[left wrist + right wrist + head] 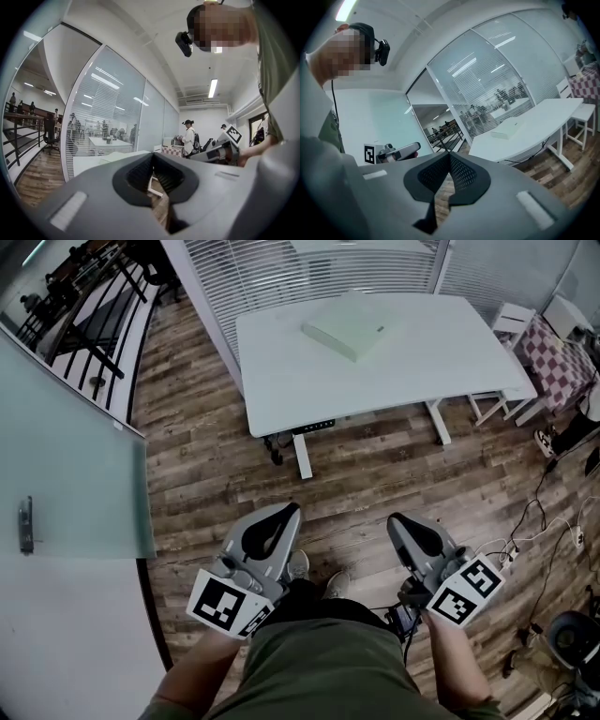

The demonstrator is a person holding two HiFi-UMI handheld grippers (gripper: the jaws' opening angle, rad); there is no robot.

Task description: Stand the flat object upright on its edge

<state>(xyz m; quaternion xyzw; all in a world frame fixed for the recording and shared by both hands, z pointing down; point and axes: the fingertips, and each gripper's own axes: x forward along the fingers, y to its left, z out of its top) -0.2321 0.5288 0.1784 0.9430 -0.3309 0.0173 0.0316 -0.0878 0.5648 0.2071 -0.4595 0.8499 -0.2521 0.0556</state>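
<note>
Box (pixel 352 326), flat and pale green, lies on its wide face on the white table (pixel 281 381), toward the far side of the top. I hold both grippers low in front of my body, over the wooden floor (pixel 375 465) and well apart from the table. My left gripper (pixel 152 158) has its jaws pressed fully together, with nothing held. My right gripper (pixel 449 155) is the same: jaws closed and empty. Both point roughly toward the table.
</note>
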